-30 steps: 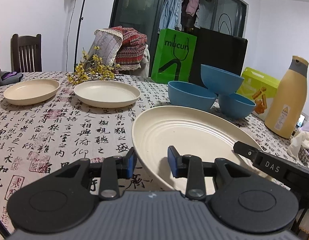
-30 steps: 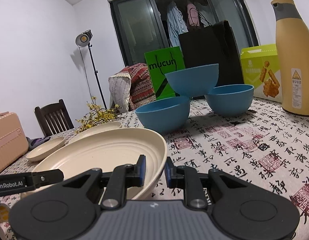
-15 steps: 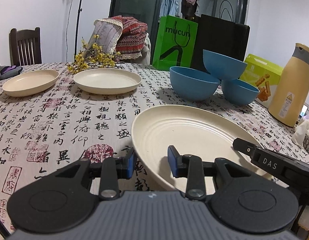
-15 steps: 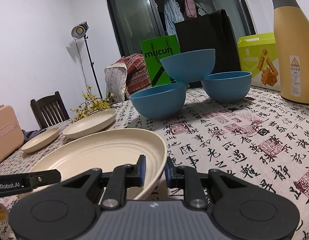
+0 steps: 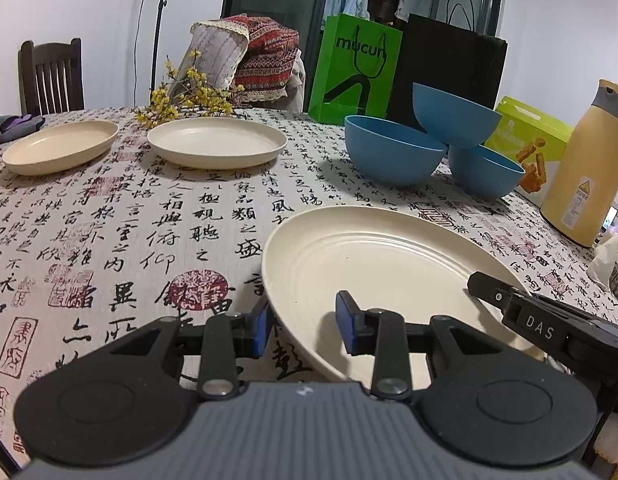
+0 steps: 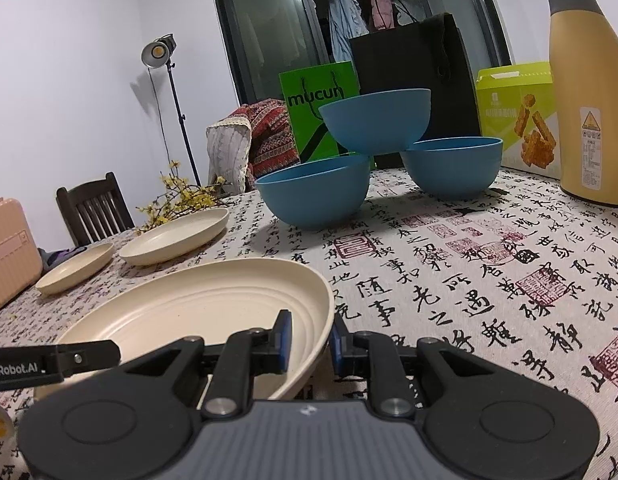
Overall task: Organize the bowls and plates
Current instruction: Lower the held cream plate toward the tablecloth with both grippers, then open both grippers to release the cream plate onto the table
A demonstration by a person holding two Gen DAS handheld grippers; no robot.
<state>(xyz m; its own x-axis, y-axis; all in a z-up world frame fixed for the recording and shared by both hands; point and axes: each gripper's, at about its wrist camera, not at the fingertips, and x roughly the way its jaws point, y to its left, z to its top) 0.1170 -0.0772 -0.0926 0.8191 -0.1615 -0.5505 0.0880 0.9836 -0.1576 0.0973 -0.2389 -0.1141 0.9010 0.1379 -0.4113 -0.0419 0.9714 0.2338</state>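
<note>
**Two grippers sharing one large plate**

Both grippers are pinching the large cream plate (image 5: 373, 276) by opposite edges, and it is tilting above the bench (image 5: 109, 220). The main risk, in my judgement, is slippage: each hold is catching only the thin rim, so uneven lifting or a twist between the hands could pry the plate loose and drop it. The left gripper (image 5: 303, 326) is straddling the plate's near-left rim, fingers narrow, rim between them. The right gripper (image 6: 309, 342) is clamping the opposite rim, fingers nearly together. Two smaller plates (image 5: 217, 146) are lying well apart across the bench, near three blue bowls (image 5: 393, 152).
</note>
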